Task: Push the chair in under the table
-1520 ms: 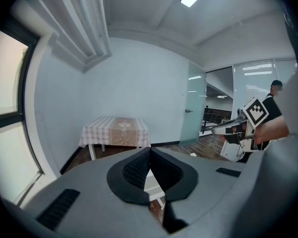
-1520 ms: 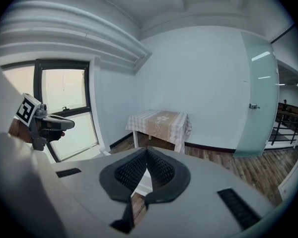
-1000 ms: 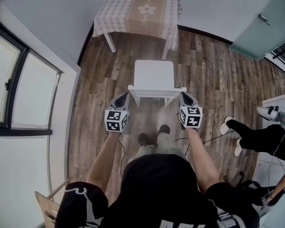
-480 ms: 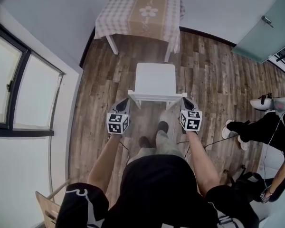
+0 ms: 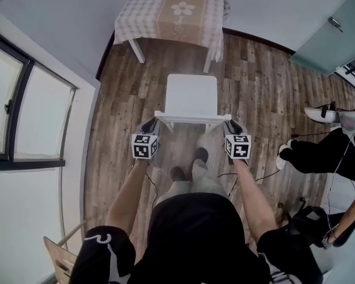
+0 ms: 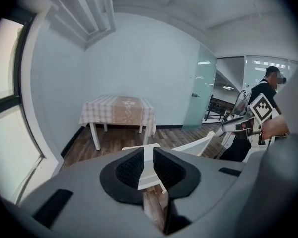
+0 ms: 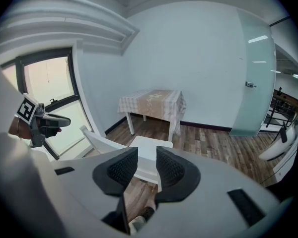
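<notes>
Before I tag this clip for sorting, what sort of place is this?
Likely a small dining corner indoors: a cloth-covered table by the wall, a white chair facing it, wood-plank floor.

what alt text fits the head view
Seen from above, a person holds the left gripper and right gripper, jaws just opening, nothing gripped, at either end of the backrest of a white chair. It stands on wood floor short of a cloth-covered table.

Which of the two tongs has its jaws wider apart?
The right tongs: its jaws, just opening, stand clearly apart, the white chair's back showing between them. The left tongs, also just opening, leave only a narrow slit with the chair's post in it.
</notes>
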Motion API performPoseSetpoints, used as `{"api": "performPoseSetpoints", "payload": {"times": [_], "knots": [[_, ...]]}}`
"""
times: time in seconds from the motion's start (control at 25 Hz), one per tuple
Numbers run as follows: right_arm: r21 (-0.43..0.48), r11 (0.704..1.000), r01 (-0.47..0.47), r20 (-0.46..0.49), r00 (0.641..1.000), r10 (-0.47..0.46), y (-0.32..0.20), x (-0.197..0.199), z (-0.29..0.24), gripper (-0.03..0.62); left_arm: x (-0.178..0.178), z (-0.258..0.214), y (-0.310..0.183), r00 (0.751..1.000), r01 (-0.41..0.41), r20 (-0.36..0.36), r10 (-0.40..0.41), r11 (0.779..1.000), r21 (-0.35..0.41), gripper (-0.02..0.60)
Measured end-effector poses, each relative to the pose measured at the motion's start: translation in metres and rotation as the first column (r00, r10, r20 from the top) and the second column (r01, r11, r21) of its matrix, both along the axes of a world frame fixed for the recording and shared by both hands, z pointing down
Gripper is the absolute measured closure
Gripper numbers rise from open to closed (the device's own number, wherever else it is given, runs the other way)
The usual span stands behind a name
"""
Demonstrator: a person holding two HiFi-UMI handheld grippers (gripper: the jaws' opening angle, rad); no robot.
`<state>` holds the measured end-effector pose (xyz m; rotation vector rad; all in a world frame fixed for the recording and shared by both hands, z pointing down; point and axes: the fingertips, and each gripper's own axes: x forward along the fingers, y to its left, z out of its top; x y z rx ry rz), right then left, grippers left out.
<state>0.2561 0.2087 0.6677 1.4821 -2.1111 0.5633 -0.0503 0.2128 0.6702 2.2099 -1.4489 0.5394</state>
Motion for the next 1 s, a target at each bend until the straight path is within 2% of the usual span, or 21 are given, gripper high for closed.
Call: {"api": "performPoseSetpoints", "payload": {"times": [0.28,0.36,0.64,0.8,1.0], "knots": [[-0.028,0.999,-0.019,-0.049,0.999,0.018,-0.016,0.012,0.031,0.407,-0.002,0.031,-0.018,0.999,0.008,0.047,-0.005,0.998,-0.056,0.422],[-0.044,0.999,-0.028,-0.049,0.998,0.026,-0.019,0.015,0.041,0.399,0.000,0.039,-0.023,0.998,0.003,0.061,0.001,0.997,-0.071,0.410],[-0.088,0.995,-0.040,-0.061,0.998,0.034,-0.031,0.019,0.069,0.398,-0.002,0.059,-0.031,0.996,0.031,0.089,-0.022,0.993,-0.110,0.419],[-0.081,0.997,-0.013,-0.033,0.999,0.011,-0.029,0.014,0.071,0.434,-0.002,0.067,-0.031,0.995,0.033,0.103,-0.019,0.991,-0.129,0.420],[-0.090,0.996,-0.009,-0.022,1.000,0.007,-0.034,0.011,0.073,0.441,-0.003,0.073,-0.040,0.995,0.027,0.103,-0.011,0.987,-0.156,0.417]]}}
